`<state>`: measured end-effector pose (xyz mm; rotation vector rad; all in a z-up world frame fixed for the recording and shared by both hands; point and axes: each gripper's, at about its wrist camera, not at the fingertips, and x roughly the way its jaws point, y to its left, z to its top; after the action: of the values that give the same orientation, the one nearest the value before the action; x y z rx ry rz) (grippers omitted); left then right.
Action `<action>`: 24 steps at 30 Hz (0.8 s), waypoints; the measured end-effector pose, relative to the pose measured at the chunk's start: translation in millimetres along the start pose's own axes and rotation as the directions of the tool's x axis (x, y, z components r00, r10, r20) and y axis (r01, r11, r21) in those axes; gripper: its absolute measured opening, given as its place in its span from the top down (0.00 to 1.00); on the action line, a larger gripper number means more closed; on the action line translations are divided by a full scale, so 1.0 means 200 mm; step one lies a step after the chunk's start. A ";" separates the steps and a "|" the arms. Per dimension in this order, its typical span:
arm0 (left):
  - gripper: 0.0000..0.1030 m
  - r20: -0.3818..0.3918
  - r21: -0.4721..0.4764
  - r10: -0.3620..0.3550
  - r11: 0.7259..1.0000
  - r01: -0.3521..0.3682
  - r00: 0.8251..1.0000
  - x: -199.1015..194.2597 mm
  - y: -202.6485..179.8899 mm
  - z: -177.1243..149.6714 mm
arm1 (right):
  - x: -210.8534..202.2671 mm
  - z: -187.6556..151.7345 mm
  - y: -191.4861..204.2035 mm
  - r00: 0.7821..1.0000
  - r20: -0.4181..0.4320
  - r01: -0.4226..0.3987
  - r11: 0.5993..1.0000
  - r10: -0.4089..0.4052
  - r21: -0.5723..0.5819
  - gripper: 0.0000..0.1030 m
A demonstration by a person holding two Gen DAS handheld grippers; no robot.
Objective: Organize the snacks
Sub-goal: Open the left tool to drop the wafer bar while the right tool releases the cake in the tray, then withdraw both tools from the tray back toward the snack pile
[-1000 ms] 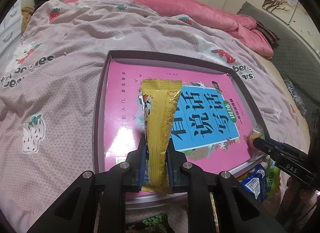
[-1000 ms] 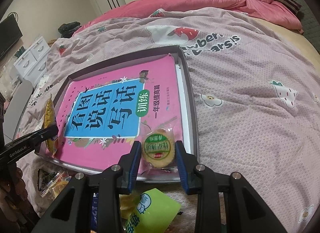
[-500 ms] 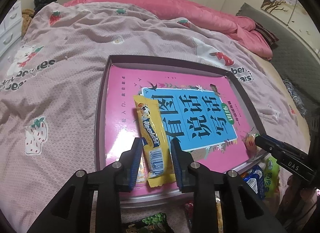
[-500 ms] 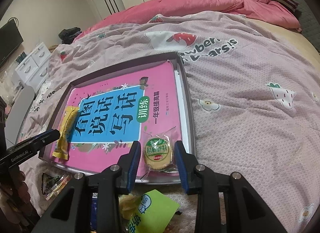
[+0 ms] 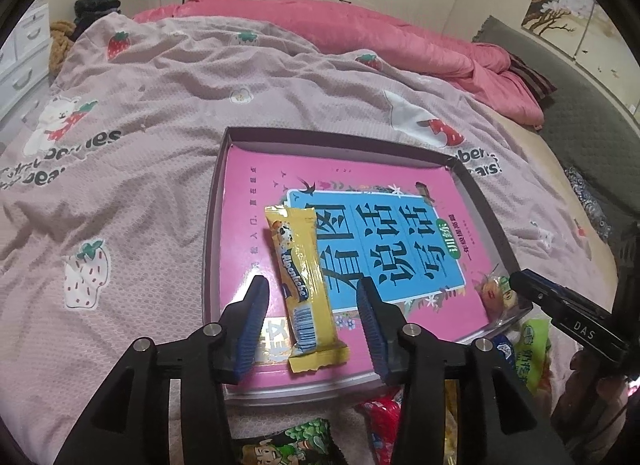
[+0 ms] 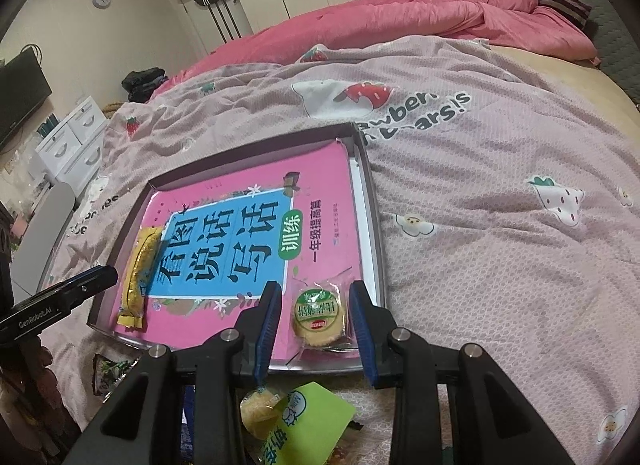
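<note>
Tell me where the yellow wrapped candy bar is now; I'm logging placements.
The yellow wrapped candy bar lies flat on the pink book in the grey tray's left side, between the open left hand-held gripper fingers.

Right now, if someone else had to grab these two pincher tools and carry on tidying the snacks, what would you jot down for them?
Left gripper: open, holding nothing; the yellow candy bar lies flat between its fingers, on the pink book in the tray.
Right gripper: open, holding nothing; the round biscuit pack lies between its fingers at the tray's near right corner.
Done: both of those snacks are in the tray, at opposite ends.
Left: more snacks lie on the bedspread just in front of the tray, including a green packet and a red packet. Fetch those next.
</note>
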<state>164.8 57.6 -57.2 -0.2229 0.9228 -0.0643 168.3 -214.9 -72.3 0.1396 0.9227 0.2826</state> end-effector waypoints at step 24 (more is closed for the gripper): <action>0.42 0.047 0.042 -0.028 0.999 0.026 0.999 -0.18 -0.10 -0.01 | -0.18 0.02 -0.02 0.994 0.103 -0.036 0.999 0.034 0.017 0.50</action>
<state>142.1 43.8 -25.3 -0.1973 0.8704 -0.1027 152.2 -229.7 -44.3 0.1863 0.8218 0.2962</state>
